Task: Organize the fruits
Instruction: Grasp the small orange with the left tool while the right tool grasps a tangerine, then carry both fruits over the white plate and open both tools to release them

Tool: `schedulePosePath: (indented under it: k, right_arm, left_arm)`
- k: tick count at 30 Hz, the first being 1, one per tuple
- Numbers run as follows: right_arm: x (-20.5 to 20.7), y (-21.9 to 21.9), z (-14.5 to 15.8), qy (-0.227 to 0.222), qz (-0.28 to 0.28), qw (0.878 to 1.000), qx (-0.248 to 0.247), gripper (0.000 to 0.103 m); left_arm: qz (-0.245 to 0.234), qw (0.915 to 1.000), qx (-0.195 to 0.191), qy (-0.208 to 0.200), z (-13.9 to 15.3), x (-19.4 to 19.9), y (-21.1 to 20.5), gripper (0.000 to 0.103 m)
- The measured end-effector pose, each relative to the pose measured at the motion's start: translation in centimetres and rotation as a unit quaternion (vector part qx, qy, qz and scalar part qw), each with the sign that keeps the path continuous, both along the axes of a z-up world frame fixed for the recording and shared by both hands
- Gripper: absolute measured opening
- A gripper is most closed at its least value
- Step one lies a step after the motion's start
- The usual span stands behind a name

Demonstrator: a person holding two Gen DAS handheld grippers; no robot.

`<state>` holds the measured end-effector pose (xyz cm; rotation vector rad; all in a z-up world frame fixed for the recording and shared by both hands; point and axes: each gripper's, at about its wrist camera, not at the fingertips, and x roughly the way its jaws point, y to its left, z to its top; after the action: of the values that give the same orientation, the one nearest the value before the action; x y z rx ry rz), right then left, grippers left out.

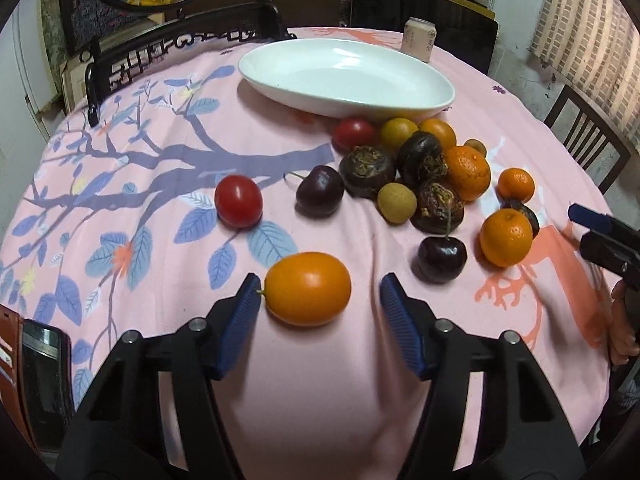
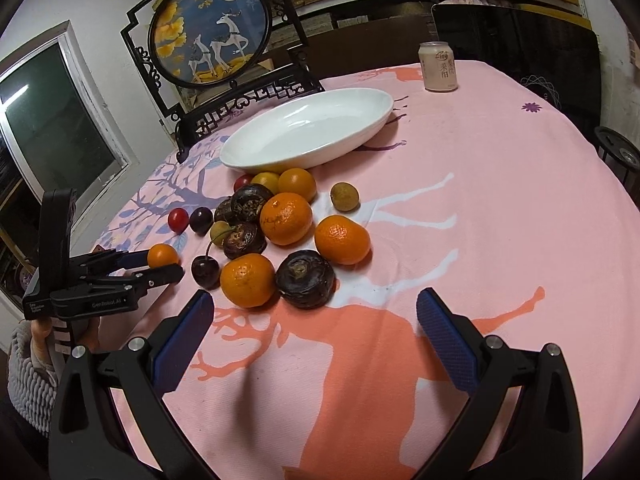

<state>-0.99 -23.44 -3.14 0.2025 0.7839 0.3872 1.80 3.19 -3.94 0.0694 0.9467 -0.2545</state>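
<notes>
Presently the left gripper (image 1: 320, 300) is bracketing the kumquat (image 1: 307, 294) with its jaws spread: the left pad is sitting just beside the stem end, and the right pad is standing apart from the fruit. The kumquat is lying on the pink worktop (image 1: 320, 380), on the near side of the fruit pile, with the empty white dish (image 1: 424, 98) beyond the pile. For a sound grasp, the operator should be centring the fruit between the pads, closing slowly across its long axis, and applying only light pressure, since the smooth oval skin is likely to slip. The right gripper (image 2: 316, 340) is hovering with jaws spread over bare cloth, near a mandarin (image 2: 248, 280) and a water chestnut (image 2: 306, 278), holding nothing.
</notes>
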Motion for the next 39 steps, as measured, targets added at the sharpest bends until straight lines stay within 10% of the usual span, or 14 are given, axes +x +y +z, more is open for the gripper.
schedulePosePath:
  k: [13, 27, 39]
  right_arm:
    - [1.2, -0.7, 0.5, 0.008, -0.011, 1.0, 0.024, 0.101]
    - [7.8, -0.1, -1.8, 0.098, 0.0, 0.994, 0.049, 0.041]
    - [8.4, -0.1, 2.3, 0.034, -0.009, 0.999, 0.037, 0.038]
  left_arm:
    - [0.004, 0.9982, -0.06, -0.002, 0.7, 0.0, 2.2, 0.046]
    - [-0.039, 0.9984, -0.037, -0.017, 0.6, -0.6, 0.1, 0.045]
    - [-0.024, 0.9966, -0.056, -0.056, 5.5, 3.7, -0.9, 0.045]
